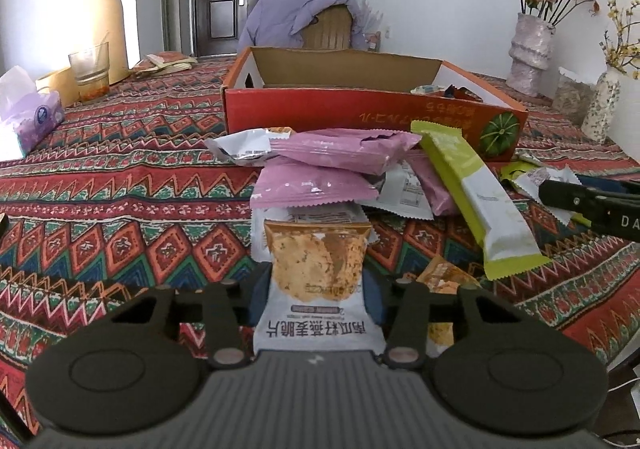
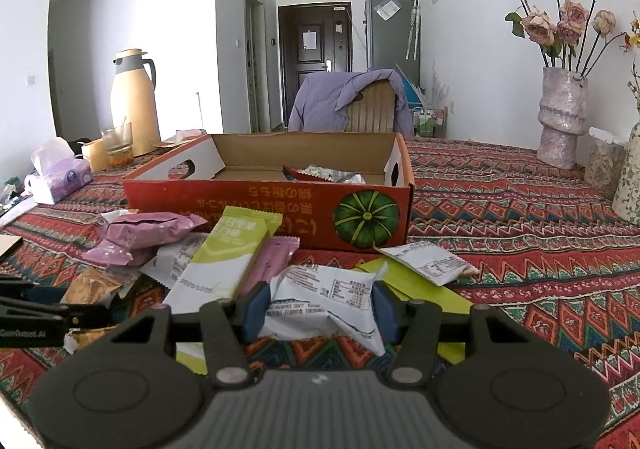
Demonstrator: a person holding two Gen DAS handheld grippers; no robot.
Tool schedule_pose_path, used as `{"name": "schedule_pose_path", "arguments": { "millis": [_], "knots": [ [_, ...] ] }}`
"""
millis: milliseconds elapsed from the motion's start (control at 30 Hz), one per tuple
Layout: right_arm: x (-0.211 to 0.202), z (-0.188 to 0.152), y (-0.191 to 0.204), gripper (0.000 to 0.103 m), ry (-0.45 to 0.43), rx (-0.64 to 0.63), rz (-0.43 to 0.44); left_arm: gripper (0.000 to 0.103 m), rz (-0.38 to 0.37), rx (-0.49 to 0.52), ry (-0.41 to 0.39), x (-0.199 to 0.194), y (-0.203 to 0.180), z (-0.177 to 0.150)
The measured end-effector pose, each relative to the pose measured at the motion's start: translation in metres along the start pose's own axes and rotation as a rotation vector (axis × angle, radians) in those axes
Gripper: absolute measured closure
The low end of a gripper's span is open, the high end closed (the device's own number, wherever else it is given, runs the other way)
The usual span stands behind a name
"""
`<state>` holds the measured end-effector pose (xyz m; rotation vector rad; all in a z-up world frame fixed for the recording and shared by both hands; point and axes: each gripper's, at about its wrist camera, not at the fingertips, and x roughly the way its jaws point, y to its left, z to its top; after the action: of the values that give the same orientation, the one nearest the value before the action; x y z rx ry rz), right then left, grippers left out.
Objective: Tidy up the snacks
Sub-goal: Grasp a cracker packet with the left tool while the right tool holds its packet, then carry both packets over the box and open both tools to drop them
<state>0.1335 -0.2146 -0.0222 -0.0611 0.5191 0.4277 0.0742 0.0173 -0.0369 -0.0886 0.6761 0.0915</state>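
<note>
A pile of snack packets lies on the patterned tablecloth before a red cardboard box point(image 1: 360, 109) that holds a few packets. My left gripper point(image 1: 316, 289) is shut on a white packet with an orange cracker picture point(image 1: 316, 269). Pink packets point(image 1: 316, 185) and a green bar point(image 1: 476, 189) lie beyond it. My right gripper point(image 2: 320, 309) is shut on a crumpled white packet point(image 2: 324, 297). In the right wrist view the box point(image 2: 272, 209) stands just behind the pile, with pink packets point(image 2: 140, 229) and the green bar point(image 2: 228, 253) to the left.
A cream thermos point(image 2: 134, 101), a glass point(image 2: 118, 145) and a tissue pack point(image 2: 60, 177) stand far left. A vase of roses point(image 2: 560, 121) and a floral jar point(image 2: 630, 181) stand at the right. A chair with a purple jacket point(image 2: 348, 101) is behind the table.
</note>
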Motion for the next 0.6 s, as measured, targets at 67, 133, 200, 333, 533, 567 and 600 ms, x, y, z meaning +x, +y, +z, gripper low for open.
{"name": "schedule_pose_path", "arguments": {
  "millis": [67, 133, 200, 333, 533, 567, 600],
  "knots": [
    [-0.001, 0.000, 0.000, 0.048, -0.001, -0.001, 0.000, 0.055, -0.002, 0.002, -0.006, -0.002, 0.000, 0.000],
    [-0.002, 0.000, 0.000, 0.048, -0.004, -0.001, 0.000, 0.055, -0.002, 0.001, -0.013, -0.005, 0.001, 0.000],
    [-0.003, 0.001, 0.001, 0.048, -0.007, -0.002, 0.000, 0.055, -0.004, -0.002, -0.021, -0.008, 0.002, 0.000],
    [-0.007, 0.002, 0.001, 0.048, -0.018, -0.002, -0.002, 0.055, -0.003, -0.015, -0.043, -0.016, 0.006, 0.003],
    [-0.012, 0.007, 0.000, 0.048, -0.042, 0.000, -0.009, 0.055, 0.000, -0.026, -0.091, -0.029, 0.014, 0.014],
    [-0.013, 0.008, 0.000, 0.048, -0.048, 0.000, -0.009, 0.055, 0.000, -0.027, -0.100, -0.031, 0.014, 0.016],
    [-0.013, 0.009, -0.001, 0.048, -0.053, 0.000, -0.010, 0.055, 0.000, -0.028, -0.109, -0.034, 0.015, 0.018]
  ]
}}
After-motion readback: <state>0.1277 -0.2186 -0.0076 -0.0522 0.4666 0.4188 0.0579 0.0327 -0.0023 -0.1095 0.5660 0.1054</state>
